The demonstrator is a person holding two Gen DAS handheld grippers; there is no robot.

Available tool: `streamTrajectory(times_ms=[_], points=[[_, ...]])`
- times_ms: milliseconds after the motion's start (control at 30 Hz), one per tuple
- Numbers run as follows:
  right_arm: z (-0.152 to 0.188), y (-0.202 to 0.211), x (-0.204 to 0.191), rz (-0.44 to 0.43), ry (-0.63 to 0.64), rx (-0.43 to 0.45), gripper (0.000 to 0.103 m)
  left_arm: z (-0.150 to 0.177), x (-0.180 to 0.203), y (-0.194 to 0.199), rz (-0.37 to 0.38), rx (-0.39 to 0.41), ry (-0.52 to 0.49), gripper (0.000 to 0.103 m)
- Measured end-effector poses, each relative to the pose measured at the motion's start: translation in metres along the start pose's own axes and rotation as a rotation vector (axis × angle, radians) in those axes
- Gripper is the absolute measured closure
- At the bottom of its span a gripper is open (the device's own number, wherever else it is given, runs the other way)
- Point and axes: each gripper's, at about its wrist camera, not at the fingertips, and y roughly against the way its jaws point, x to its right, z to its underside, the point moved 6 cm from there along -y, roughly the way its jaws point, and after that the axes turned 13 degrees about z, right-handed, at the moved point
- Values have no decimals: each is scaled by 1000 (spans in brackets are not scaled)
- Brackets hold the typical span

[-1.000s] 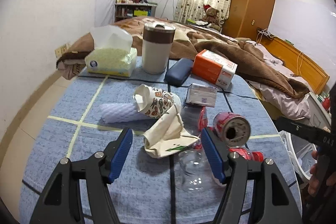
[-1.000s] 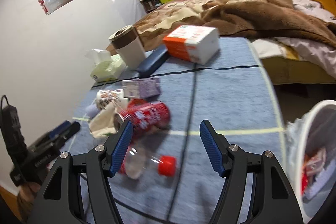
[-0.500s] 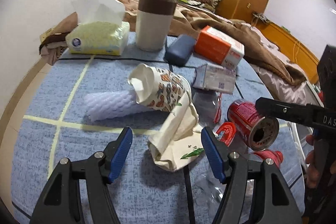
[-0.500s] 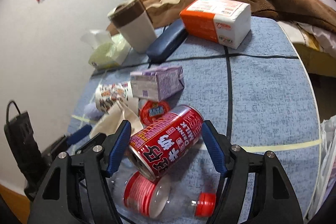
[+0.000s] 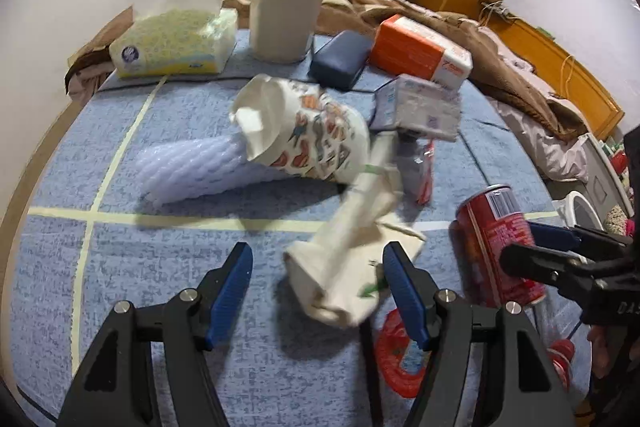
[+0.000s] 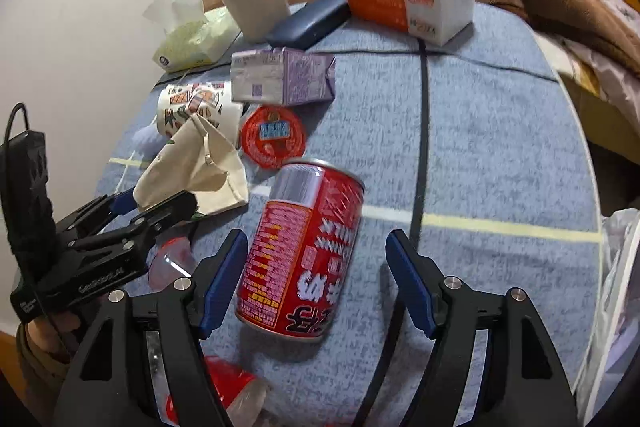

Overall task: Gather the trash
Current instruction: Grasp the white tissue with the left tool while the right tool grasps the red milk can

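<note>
A red drink can point(image 6: 304, 247) lies on the blue cloth between the open fingers of my right gripper point(image 6: 316, 267); it also shows in the left wrist view point(image 5: 496, 247). My left gripper point(image 5: 318, 287) is open around the near end of a crumpled white paper bag point(image 5: 352, 255), seen from the right wrist as well point(image 6: 200, 163). A patterned paper cup point(image 5: 304, 131), a purple carton point(image 5: 420, 107), a red round lid point(image 6: 274, 137) and a clear plastic bottle with a red cap point(image 6: 224, 395) lie close by.
A tissue pack point(image 5: 176, 39), a beige canister point(image 5: 284, 11), a dark blue case point(image 5: 340, 59) and an orange-and-white pack point(image 5: 420, 51) stand at the far side. A white foam sleeve point(image 5: 192, 171) lies left of the cup. A white bag-lined bin point(image 6: 624, 267) is at the right edge.
Both grippers moved forward and lower. The can now lies between my right fingers, turned with its length toward me. The paper bag now sits between my left fingers.
</note>
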Motion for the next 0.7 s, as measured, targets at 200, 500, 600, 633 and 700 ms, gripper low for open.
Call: streamTrajectory(times_ms=[200,500,600,633,700], points=[[3,-13,9,87,7,-17,30,-1,4,-5,28,-21,-10,33],[5,-10,16,135,61,49,30,2,11,-11,3,-49,-61,33],[5,-5,14,122,88,93,30,3,10,-8,11,-42,-48,37],[5,-4,12,116,98,104,30,3,10,-7,11,-40,-48,41],[4,-2,12,109,114,120,30,5,10,-5,17,-37,-49,51]])
